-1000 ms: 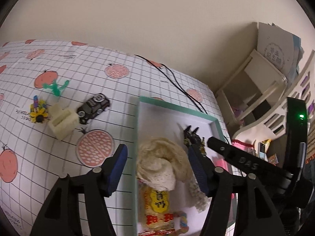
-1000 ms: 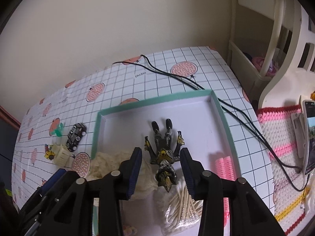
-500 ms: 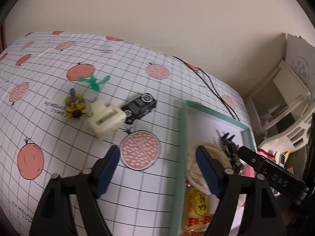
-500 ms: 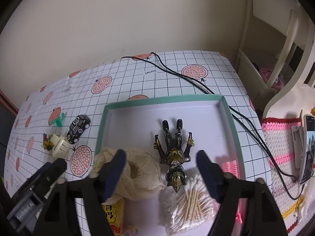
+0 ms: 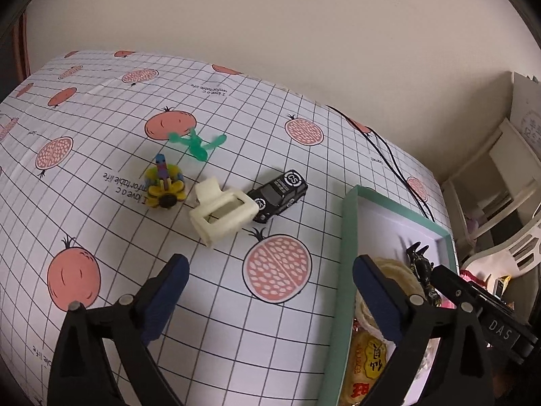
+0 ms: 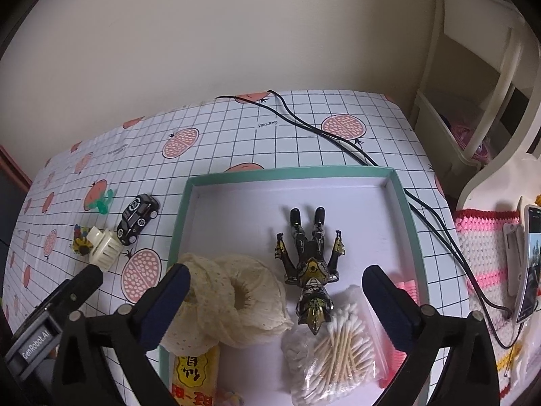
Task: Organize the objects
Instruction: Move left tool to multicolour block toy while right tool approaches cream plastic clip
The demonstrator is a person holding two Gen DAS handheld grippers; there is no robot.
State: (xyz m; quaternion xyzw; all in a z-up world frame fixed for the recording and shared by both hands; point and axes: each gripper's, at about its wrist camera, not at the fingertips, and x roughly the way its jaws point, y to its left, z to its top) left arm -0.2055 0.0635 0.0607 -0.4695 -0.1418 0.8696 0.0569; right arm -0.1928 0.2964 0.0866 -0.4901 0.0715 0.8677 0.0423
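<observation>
A teal-rimmed tray [image 6: 402, 196] holds a black-gold action figure [image 6: 309, 260], a cream lace scrunchie [image 6: 233, 294], a bag of cotton swabs [image 6: 338, 352] and a yellow snack packet [image 6: 194, 375]. My right gripper [image 6: 275, 291] is open and empty above them. My left gripper [image 5: 270, 280] is open and empty over the tablecloth, left of the tray [image 5: 348, 223]. Ahead of it lie a cream hair claw [image 5: 223, 211], a black toy car [image 5: 279, 194], a sunflower toy [image 5: 165, 187] and a green clip [image 5: 196, 143].
A black cable [image 6: 338, 138] runs across the pomegranate-print tablecloth [image 5: 101, 128] behind the tray. A pink item [image 6: 405, 287] lies at the tray's right side. A phone [image 6: 531, 260] rests on a pink crocheted mat at the right. A cream shelf [image 6: 473, 67] stands beyond the table.
My right gripper let go of the action figure, opened wide and drew back. My left gripper moved left, off the tray and toward the loose toys.
</observation>
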